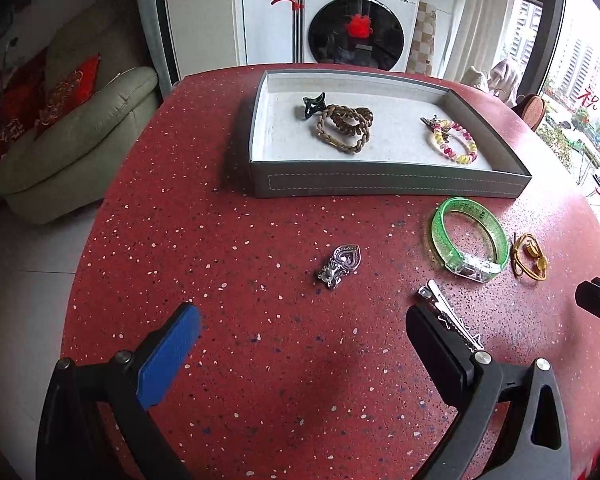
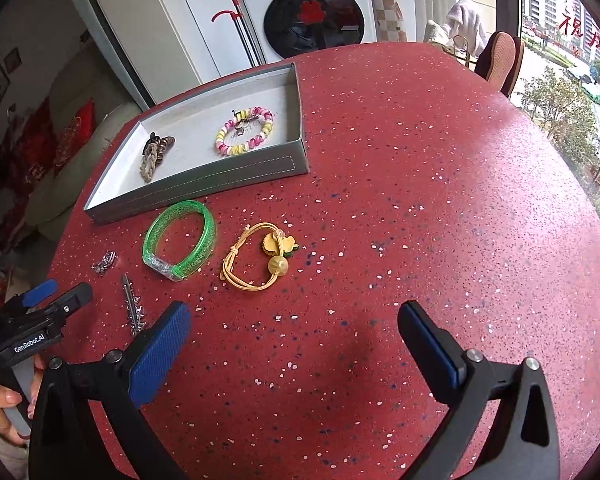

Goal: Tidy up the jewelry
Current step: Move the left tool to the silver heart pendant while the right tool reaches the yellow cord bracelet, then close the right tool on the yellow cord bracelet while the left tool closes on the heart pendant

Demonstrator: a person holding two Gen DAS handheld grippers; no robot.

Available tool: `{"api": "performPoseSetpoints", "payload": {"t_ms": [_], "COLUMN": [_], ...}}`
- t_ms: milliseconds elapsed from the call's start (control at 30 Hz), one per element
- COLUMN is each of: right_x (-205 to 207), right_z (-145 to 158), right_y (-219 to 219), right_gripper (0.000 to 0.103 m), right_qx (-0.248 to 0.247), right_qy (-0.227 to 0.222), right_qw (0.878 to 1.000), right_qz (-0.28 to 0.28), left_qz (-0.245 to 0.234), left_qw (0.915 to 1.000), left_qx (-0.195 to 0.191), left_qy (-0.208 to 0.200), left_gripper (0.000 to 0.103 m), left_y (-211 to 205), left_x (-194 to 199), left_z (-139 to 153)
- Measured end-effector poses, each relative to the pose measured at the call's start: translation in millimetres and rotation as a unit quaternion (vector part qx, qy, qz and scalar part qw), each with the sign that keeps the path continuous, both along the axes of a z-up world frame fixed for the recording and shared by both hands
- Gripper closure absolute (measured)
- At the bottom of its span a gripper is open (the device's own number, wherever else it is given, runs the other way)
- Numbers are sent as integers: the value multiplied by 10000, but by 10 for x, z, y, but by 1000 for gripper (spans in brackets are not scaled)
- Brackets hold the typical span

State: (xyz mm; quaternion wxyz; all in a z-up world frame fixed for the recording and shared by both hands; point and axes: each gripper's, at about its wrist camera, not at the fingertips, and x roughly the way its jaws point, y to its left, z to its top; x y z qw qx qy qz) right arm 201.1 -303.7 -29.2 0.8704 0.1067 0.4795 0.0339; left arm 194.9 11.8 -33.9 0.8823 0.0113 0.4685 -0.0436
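Observation:
A grey tray (image 1: 392, 184) (image 2: 204, 192) on the red table holds a brown braided bracelet (image 1: 346, 126) (image 2: 154, 156), a dark claw clip (image 1: 314, 105) and a pink-yellow coil bracelet (image 1: 456, 142) (image 2: 246, 132). On the table in front of it lie a green bangle (image 1: 466, 240) (image 2: 180, 240), a yellow cord hair tie (image 1: 530, 256) (image 2: 260, 260), a silver heart brooch (image 1: 340, 266) (image 2: 104, 262) and a silver hair clip (image 1: 448, 312) (image 2: 134, 306). My left gripper (image 1: 304, 328) is open, short of the brooch. My right gripper (image 2: 294, 328) is open, short of the hair tie.
The round red speckled table (image 1: 260, 360) (image 2: 420, 200) drops off at the left and right. A sofa (image 1: 80, 140) stands at the left, a washing machine (image 1: 360, 20) behind, a chair (image 2: 500, 60) at the far right edge. The left gripper shows in the right wrist view (image 2: 40, 312).

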Motion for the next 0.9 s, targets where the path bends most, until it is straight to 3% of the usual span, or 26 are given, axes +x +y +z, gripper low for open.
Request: {"api": "performPoseSetpoints", "payload": {"t_ms": [367, 533, 667, 900], "right_x": [213, 275, 346, 382], "right_z": [-53, -85, -122, -181], "right_y": [51, 91, 138, 276], "right_gripper": [20, 21, 29, 40], "right_qx": [-226, -296, -384, -828], "right_qy": [81, 94, 136, 139], "right_qw": [9997, 9995, 9991, 9960], "right_qz": [66, 78, 111, 290], "left_qz": [-215, -224, -322, -385], "left_qw": [9995, 9994, 9990, 9988], "left_qx": [250, 269, 292, 290], "left_qy": [-27, 26, 72, 69], "left_gripper": [0, 0, 3, 3], "left_y": [-40, -58, -108, -148], "left_x": [182, 241, 287, 315], "left_z": [-39, -108, -148, -192]}}
